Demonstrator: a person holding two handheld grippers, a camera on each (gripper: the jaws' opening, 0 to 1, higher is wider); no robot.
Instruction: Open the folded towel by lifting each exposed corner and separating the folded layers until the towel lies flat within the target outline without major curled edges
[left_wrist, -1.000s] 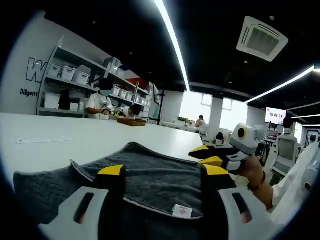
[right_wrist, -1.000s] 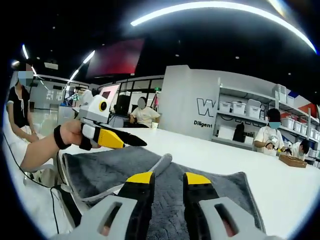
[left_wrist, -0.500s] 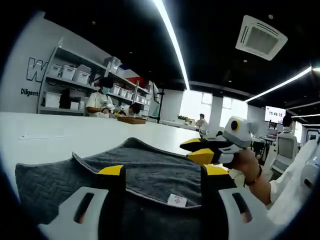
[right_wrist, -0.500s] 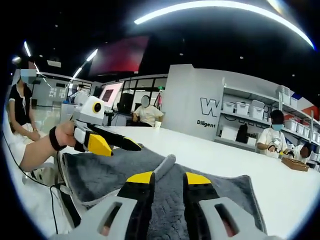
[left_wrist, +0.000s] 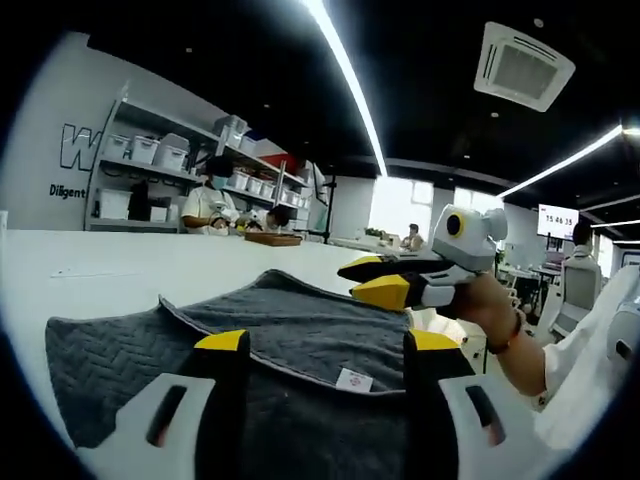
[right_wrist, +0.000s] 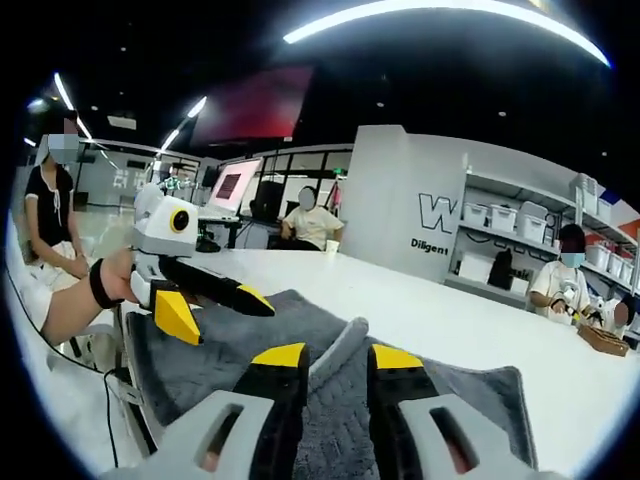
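A dark grey towel (left_wrist: 290, 335) (right_wrist: 200, 350) with a herringbone weave and a small white label (left_wrist: 352, 380) lies folded on the white table (left_wrist: 90, 275). My left gripper (left_wrist: 327, 342) is low over its near part, jaws wide apart with towel beneath them. It comes into the right gripper view (right_wrist: 212, 308) from the left, open, held by a hand. My right gripper (right_wrist: 338, 357) has its jaws a narrow gap apart, and a raised fold of towel (right_wrist: 345, 338) runs into that gap. In the left gripper view the right gripper (left_wrist: 362, 280) hovers at the towel's right side.
White table stretches left and far (right_wrist: 400, 300). Shelves with white bins (left_wrist: 150, 170) line the back wall, and people work there beside a brown tray (left_wrist: 272, 239). More people sit at desks behind (right_wrist: 305, 225). The table's near edge (right_wrist: 110, 380) runs by the towel.
The right gripper has risen and moved further over the towel. The towel's far part stands higher than before. Left jaws stay wide apart.
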